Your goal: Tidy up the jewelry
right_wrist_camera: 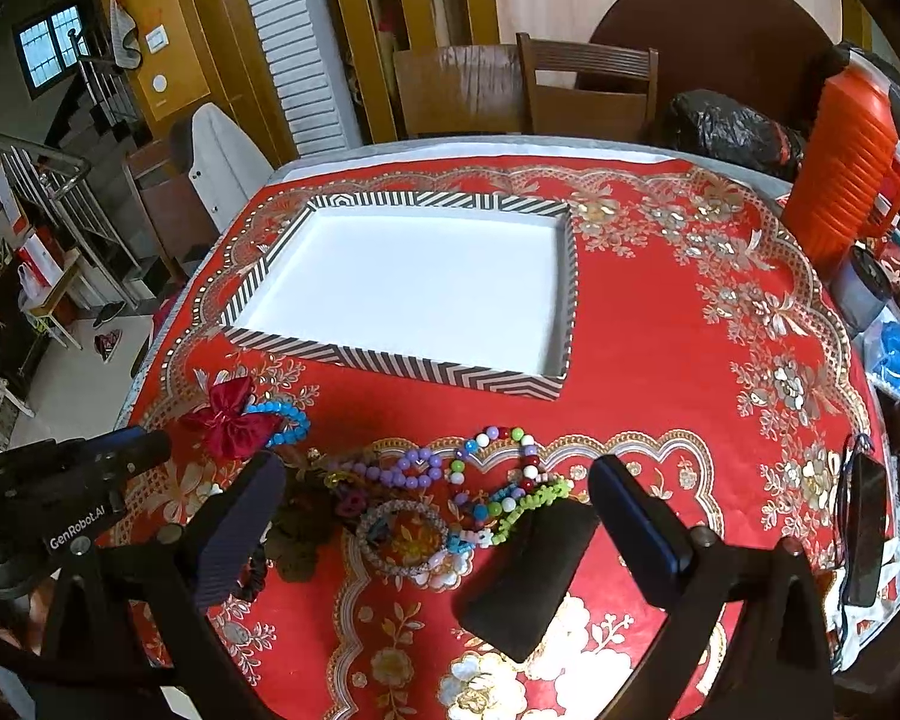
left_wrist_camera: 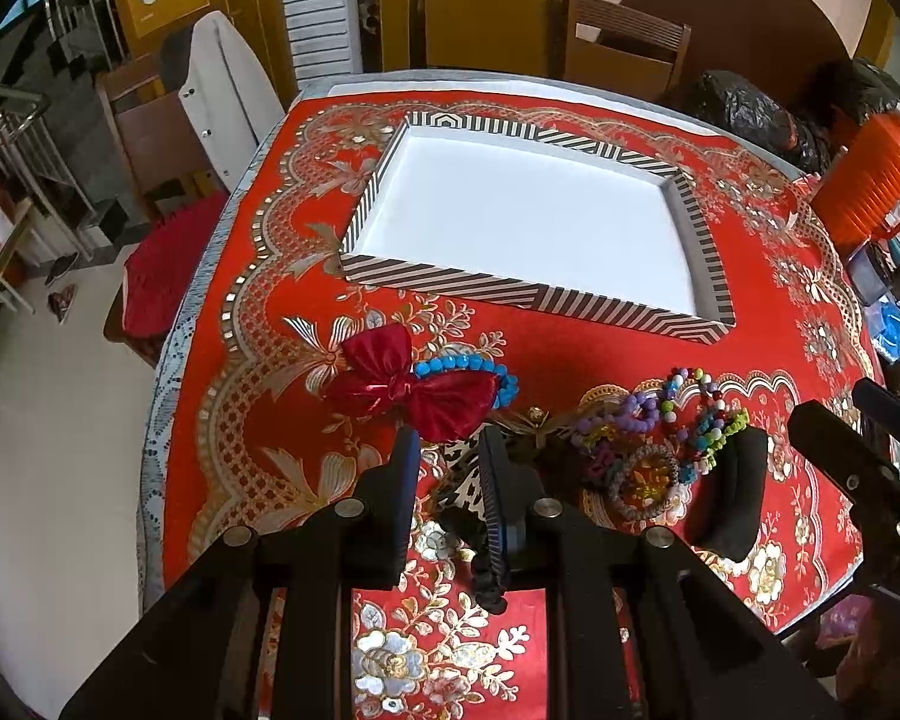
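A striped tray [left_wrist_camera: 450, 285] with a white floor stands empty on the red tablecloth; it also shows in the right wrist view [right_wrist_camera: 390, 363]. In front of it lie a red bow [left_wrist_camera: 414, 387] over a blue bead bracelet [left_wrist_camera: 480, 367], purple and multicolour beads [left_wrist_camera: 648, 411], a woven bangle [left_wrist_camera: 645, 483], a black pad [left_wrist_camera: 729, 495] and a black-and-white patterned piece [left_wrist_camera: 459, 474]. My left gripper [left_wrist_camera: 448, 450] hangs just above that piece, jaws narrowly apart, gripping nothing visible. My right gripper [right_wrist_camera: 438, 489] is wide open above the beads [right_wrist_camera: 498, 468] and bangle [right_wrist_camera: 402, 534].
An orange ribbed container [right_wrist_camera: 840, 174], black bags [right_wrist_camera: 732, 132] and clutter crowd the table's right edge. A dark phone-like object [right_wrist_camera: 864, 528] lies at the right. Wooden chairs [right_wrist_camera: 588, 90] stand behind the table. The table's left edge drops to the floor.
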Motion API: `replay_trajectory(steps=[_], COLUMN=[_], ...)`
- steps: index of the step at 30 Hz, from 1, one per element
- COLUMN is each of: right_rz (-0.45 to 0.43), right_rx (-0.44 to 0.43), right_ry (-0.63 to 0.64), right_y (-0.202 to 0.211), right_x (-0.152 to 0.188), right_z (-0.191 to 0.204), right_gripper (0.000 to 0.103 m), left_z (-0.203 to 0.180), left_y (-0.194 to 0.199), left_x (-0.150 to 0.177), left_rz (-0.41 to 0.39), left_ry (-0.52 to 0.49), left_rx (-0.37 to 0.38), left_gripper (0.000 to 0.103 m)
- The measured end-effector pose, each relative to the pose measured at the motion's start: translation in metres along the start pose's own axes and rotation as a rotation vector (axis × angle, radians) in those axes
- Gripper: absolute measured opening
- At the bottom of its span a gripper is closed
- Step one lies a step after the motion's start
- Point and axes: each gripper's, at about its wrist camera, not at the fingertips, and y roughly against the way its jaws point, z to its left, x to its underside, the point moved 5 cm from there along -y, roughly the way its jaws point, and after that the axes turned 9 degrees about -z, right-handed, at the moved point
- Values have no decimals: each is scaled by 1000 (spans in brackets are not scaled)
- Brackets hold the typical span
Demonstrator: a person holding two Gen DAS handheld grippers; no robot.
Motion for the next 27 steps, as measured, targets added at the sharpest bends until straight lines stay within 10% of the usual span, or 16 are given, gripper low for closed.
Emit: replay_trajectory(steps=[27], right_rz=[18], right_rx=[22], right_ry=[-38], right_y=[-5], right_x=[3], right_z=[-11], right_gripper=[103], left_z=[-2], left_y=[-2], left_x=[0], left_rz=[-3], left_ry=[-2], left_rx=[6], left_gripper=[7])
